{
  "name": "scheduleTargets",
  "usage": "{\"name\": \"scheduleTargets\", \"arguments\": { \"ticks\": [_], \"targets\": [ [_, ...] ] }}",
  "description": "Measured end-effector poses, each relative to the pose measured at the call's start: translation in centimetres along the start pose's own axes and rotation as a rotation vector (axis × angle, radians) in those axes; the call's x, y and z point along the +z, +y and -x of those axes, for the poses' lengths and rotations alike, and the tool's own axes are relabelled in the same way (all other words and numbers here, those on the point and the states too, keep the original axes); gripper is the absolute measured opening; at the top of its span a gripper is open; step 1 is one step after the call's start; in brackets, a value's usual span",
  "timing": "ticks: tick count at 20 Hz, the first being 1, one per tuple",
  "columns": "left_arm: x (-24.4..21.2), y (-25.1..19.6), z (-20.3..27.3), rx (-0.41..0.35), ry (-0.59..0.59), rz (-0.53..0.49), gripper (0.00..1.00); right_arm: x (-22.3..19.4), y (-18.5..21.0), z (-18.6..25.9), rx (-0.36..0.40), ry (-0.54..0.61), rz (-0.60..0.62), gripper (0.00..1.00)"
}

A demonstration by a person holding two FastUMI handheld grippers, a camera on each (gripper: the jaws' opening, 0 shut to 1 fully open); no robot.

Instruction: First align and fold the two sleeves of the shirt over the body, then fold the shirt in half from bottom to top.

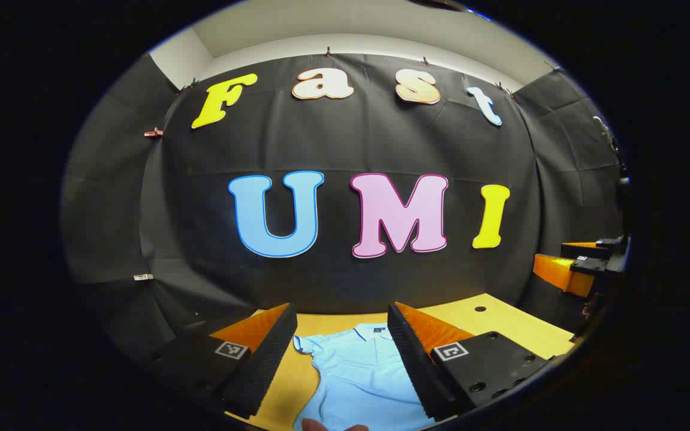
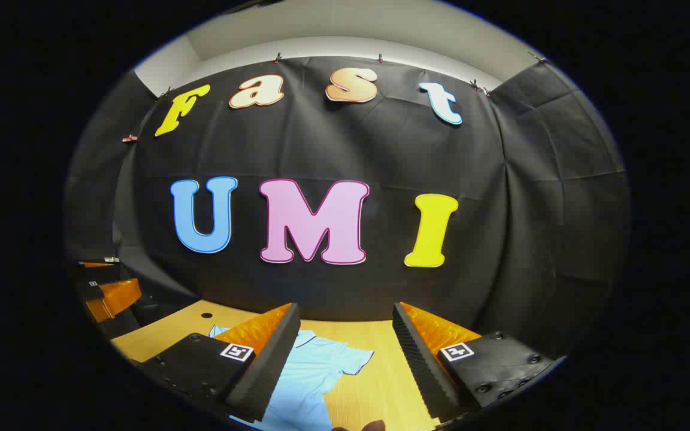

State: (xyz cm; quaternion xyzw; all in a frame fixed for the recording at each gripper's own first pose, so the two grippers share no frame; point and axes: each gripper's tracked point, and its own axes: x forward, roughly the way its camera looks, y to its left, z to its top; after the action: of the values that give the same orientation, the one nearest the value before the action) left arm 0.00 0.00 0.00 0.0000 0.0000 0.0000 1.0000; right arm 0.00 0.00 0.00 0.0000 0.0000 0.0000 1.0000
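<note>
Shirt [image 1: 369,377], light blue with a collar and short sleeves, lies spread flat on the wooden desk [image 1: 501,326], below and ahead of both hand-held grippers, which are held up above the desk and touch nothing. In the left gripper view the left hand-held gripper [image 1: 342,356] has its two fingers set wide apart, and the shirt shows in the gap between them: the collar [image 1: 374,331] sits at the far end, toward the black cloth wall, one short sleeve [image 1: 308,346] reaches out just beside the left-hand finger, and the body runs back toward the camera under the right-hand finger. A small dark hole [image 1: 480,309] in the desk lies beyond that right-hand finger, and the other hand-held gripper shows far off at the right edge of this view. In the right gripper view the right hand-held gripper [image 2: 345,353] likewise has its fingers spread well apart with nothing between them but bare desk [image 2: 375,383] and the edge of the shirt [image 2: 315,371]. There the shirt lies mostly beneath and behind the left-hand finger, with a short sleeve [image 2: 354,361] poking out into the gap and lying flat on the wood. The same dark hole [image 2: 206,315] shows beyond the left-hand finger, and the left hand-held gripper [image 2: 108,296] appears farther off at the left edge. Both sleeves lie unfolded, out to the sides of the body.
</note>
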Motion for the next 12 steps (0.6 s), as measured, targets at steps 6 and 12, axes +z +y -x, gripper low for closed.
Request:
{"name": "scheduleTargets", "arguments": {
  "ticks": [6,12],
  "targets": [
    [-0.25,0.06,-0.26,0.001,0.010,-0.018,0.96,0.00,0.66,0.08,0.019,0.004,0.006,0.97],
    [-0.40,0.10,-0.14,0.001,0.014,-0.024,0.96,0.09,0.89,0.21,0.023,0.006,0.005,0.97]
  ]
}}
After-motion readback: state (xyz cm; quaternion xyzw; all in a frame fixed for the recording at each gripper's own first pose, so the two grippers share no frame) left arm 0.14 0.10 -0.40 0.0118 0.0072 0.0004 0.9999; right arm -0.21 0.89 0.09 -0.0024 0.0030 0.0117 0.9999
